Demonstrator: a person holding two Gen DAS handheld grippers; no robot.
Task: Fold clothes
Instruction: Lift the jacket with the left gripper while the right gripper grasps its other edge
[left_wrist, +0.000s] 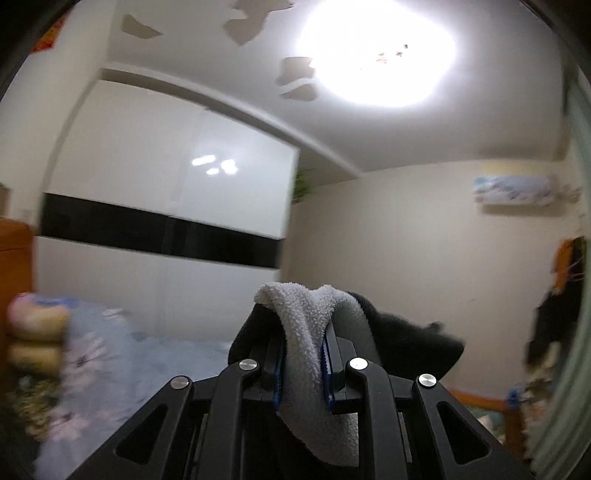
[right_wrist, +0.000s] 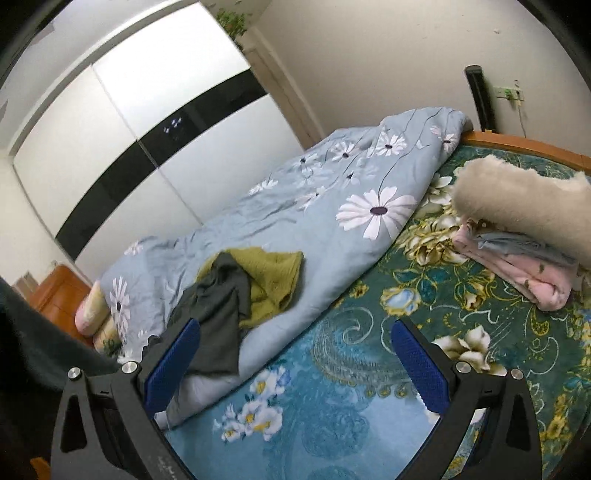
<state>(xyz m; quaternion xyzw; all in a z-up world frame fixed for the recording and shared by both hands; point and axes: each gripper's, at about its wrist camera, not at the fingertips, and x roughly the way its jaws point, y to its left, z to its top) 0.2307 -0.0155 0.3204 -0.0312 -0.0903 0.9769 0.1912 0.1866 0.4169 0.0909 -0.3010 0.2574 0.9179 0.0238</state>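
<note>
In the left wrist view my left gripper (left_wrist: 303, 347) is shut on a garment with a white fleecy lining (left_wrist: 306, 354) and a dark outer side (left_wrist: 410, 343), held up high so it drapes over the fingers. In the right wrist view my right gripper (right_wrist: 295, 339) is open and empty above the bed. Ahead of it a dark grey garment (right_wrist: 218, 317) and an olive green knit (right_wrist: 273, 273) lie crumpled on the light blue flowered quilt (right_wrist: 332, 199). A dark cloth (right_wrist: 33, 347) hangs at the left edge.
The bed has a teal flowered sheet (right_wrist: 332, 369) and an orange wooden frame (right_wrist: 517, 142). At the right lies a stack of folded pink clothes (right_wrist: 517, 266) under a cream fluffy piece (right_wrist: 524, 199). A white and black wardrobe (right_wrist: 129, 122) stands behind the bed. Pillows (right_wrist: 92, 306) lie beside a wooden cabinet (right_wrist: 59, 291).
</note>
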